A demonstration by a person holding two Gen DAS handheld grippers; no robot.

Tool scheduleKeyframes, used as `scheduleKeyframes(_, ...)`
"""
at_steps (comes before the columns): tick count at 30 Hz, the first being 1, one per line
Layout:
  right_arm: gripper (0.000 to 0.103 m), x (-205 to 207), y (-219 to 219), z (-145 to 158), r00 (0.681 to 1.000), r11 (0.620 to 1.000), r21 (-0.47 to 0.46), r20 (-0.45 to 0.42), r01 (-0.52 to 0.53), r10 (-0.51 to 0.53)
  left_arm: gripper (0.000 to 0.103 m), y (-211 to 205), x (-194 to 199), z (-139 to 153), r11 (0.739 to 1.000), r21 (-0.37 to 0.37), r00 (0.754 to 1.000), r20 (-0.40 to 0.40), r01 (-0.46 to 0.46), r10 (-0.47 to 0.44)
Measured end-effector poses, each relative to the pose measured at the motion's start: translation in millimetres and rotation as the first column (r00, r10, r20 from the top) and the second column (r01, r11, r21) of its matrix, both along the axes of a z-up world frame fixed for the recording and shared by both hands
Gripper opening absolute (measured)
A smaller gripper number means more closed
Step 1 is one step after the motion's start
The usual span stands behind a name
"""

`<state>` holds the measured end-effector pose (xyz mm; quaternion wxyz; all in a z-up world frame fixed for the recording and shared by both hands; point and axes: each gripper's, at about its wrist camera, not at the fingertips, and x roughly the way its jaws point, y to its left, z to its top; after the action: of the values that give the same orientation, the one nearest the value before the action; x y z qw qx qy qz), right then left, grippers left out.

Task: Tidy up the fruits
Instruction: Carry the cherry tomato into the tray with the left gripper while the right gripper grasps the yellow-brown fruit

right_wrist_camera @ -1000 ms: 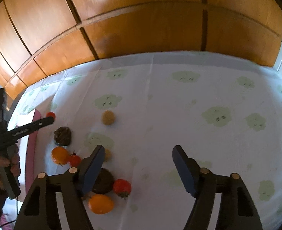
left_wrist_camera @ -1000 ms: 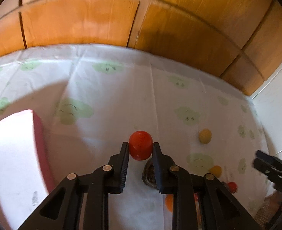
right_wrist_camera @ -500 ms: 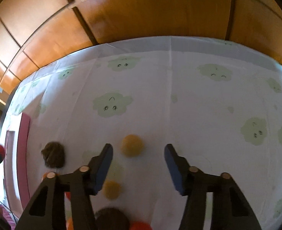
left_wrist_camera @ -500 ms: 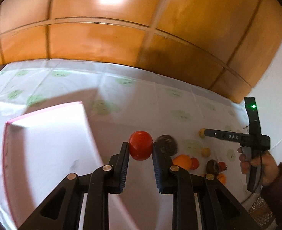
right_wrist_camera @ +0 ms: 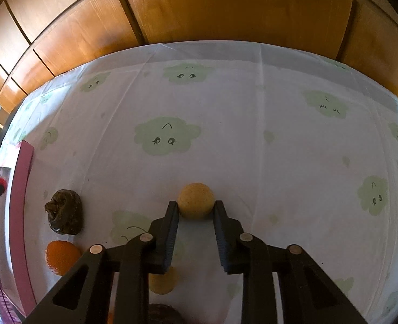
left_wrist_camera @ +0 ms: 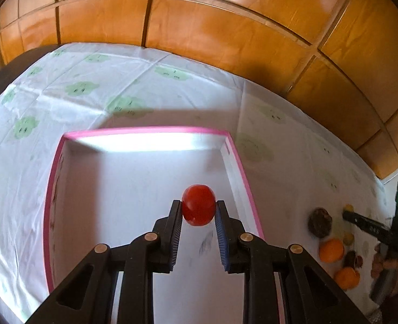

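Pinching a red tomato (left_wrist_camera: pixel 198 205), the left hand-held gripper (left_wrist_camera: pixel 198 212) is hovering over the pink-rimmed box (left_wrist_camera: pixel 147 130), ready to release. The right hand-held gripper (right_wrist_camera: pixel 196 210) is clamping a tan fruit (right_wrist_camera: pixel 196 200) resting on the tabletop (right_wrist_camera: pixel 253 140); lifting it seems next.

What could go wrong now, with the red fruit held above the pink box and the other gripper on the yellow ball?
1. The red tomato sits at the left gripper tips; released high over the pink-edged box, it may bounce or roll.
2. The right gripper pinches the yellow fruit only at the tips; it may slip when lifted.
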<state>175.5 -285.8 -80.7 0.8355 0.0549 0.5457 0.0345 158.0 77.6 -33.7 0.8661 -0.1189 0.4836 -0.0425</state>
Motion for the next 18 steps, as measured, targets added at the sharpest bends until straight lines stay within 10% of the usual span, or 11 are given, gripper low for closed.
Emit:
scheduleKeyframes(8, 0.026, -0.4, 2.8, 0.2, 1.000, 1.000, -0.011, 0.013, 0.000, 0.000, 0.032, -5.2, 29.8, -5.0, 0.999, 0.045, 1.000, -0.013, -0.014, 0.015)
scheduleKeyframes(11, 0.026, 0.2, 4.2, -0.1, 1.000, 1.000, -0.019, 0.022, -0.001, 0.001, 0.048, -5.5, 19.0, 1.6, 0.997, 0.070, 0.999, 0.027, -0.023, 0.021)
scheduleKeyframes(18, 0.026, -6.0, 7.2, 2.2, 0.999, 0.999, -0.050, 0.040, 0.019, -0.017, 0.050, -12.7, -30.4, 11.8, 0.987, 0.149, 0.996, 0.078, -0.051, 0.040)
